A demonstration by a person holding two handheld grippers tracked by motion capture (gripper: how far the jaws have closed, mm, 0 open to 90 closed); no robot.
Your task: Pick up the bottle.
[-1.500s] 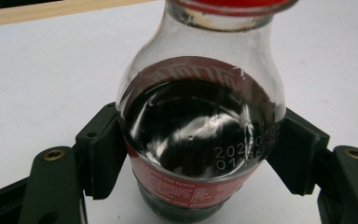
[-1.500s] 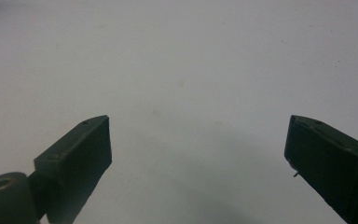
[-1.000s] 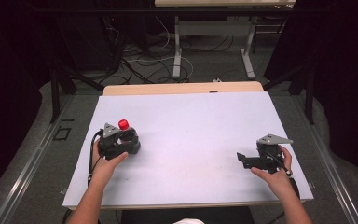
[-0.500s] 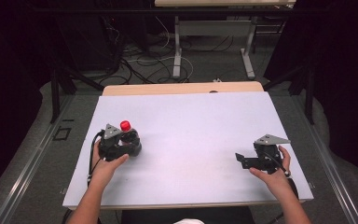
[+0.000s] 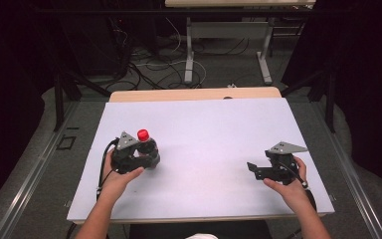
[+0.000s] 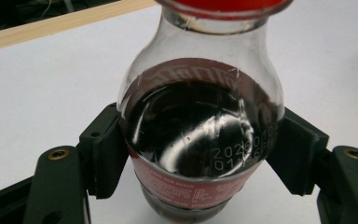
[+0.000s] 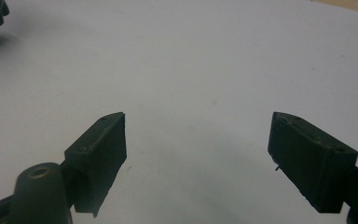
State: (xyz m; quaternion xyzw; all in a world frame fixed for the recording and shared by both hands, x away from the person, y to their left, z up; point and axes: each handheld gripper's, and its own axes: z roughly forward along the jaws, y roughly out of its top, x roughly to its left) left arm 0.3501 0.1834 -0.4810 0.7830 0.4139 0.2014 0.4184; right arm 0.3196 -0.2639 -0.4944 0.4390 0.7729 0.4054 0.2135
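A small bottle (image 5: 147, 145) of dark drink with a red cap (image 5: 143, 134) stands upright at the left of the white table top (image 5: 204, 124). My left gripper (image 5: 149, 154) is shut on its body, and in the left gripper view both pads (image 6: 106, 150) press the sides of the bottle (image 6: 200, 126) just above its red label. At the right of the table my right gripper (image 5: 252, 169) points left, low over the surface. Its jaws have just been closing, but my right gripper (image 7: 198, 154) is still open with bare table between the fingers.
A wooden strip (image 5: 194, 93) runs along the table's far edge. Beyond it, on the floor, lie cables (image 5: 154, 64) and the legs of another table (image 5: 189, 50). Dark floor borders the table on both sides.
My left gripper has carried the bottle a little to the right and lifted it slightly. The right hand has stayed in place.
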